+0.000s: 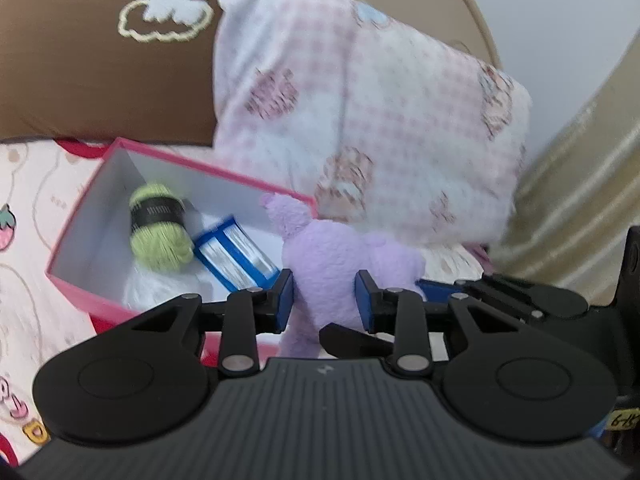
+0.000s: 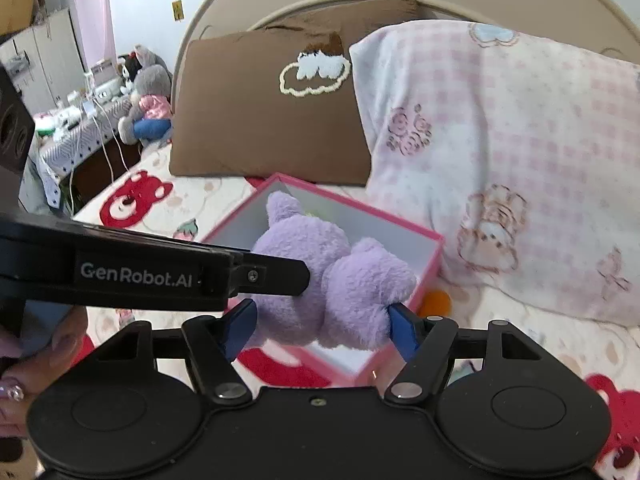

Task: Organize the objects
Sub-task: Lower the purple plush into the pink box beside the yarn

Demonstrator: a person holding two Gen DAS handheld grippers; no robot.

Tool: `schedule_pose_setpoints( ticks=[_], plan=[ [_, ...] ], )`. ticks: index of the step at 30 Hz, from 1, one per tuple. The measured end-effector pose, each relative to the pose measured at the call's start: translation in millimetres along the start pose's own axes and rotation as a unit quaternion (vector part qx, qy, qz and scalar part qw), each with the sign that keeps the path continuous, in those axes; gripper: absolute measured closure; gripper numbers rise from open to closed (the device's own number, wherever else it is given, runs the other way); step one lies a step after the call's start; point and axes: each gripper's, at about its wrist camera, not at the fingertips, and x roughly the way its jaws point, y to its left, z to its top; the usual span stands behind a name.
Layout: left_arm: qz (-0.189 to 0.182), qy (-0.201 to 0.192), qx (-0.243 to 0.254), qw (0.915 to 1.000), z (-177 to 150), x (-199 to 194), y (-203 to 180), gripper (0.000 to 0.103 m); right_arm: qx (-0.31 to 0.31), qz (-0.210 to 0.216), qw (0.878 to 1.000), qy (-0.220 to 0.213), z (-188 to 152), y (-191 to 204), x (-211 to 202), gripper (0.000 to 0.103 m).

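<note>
Partly hidden yarn (image 2: 318,212), plush (image 2: 332,280) blocking

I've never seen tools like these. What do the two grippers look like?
Both are matte black, with two round discs, ribbed body and hinged bars ending in blue pads. The left gripper shows "GenRobot.AI" in white on its side in the right view; the right gripper matches. Decorated fingernails show.

The plush toy (image 1: 332,268) is showing a soft lilac fur. The box (image 1: 100,308) is wearing pink outside and plain white inside, holding a lime-green yarn ball (image 1: 160,228) banded in black and a blue-and-white packet (image 1: 236,258). One pillow (image 2: 500,152) is showing pink-and-white checks with cartoon prints; the other pillow (image 2: 256,120) is showing brown with a cream-outlined cloud. The bedsheet (image 2: 160,204) is carrying red bears on cream.
</note>
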Motion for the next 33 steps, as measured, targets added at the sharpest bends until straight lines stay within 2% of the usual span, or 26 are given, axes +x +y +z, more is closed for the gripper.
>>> schedule_pose_setpoints(
  ticks=[4,6,8,18,21,26,29,33],
  plan=[
    [0.004,-0.013,-0.007,0.9999,23.7,17.5,16.7,0.072,-0.003,0.000,1.000,-0.008,17.4,-4.5,25.0,0.037],
    [-0.010,-0.027,-0.037,0.9989,32.6,28.6,33.6,0.072,-0.006,-0.007,1.000,-0.016,22.3,-6.6,36.9,0.039],
    [-0.003,-0.036,-0.042,0.9985,38.1,42.1,45.0,0.072,0.003,0.002,1.000,-0.010,27.2,-10.6,51.6,0.045],
    [0.020,-0.012,-0.097,0.9950,44.6,107.3,93.5,0.072,-0.002,-0.007,1.000,0.026,33.2,-20.9,122.5,0.060],
    [0.031,-0.011,-0.102,0.9943,37.0,120.1,105.4,0.072,-0.030,-0.012,0.999,0.036,28.3,-16.4,140.9,0.061],
    [0.017,-0.004,-0.121,0.9924,29.7,143.5,129.8,0.072,-0.074,-0.032,0.996,0.036,17.7,-9.1,163.1,0.061],
    [0.009,0.002,-0.131,0.9914,26.6,155.9,139.9,0.073,-0.078,-0.044,0.995,0.046,14.3,-10.1,176.5,0.061],
    [0.013,0.007,-0.117,0.9930,24.9,174.8,144.1,0.073,-0.099,-0.059,0.992,0.056,10.5,-11.0,194.6,0.062]
  ],
)
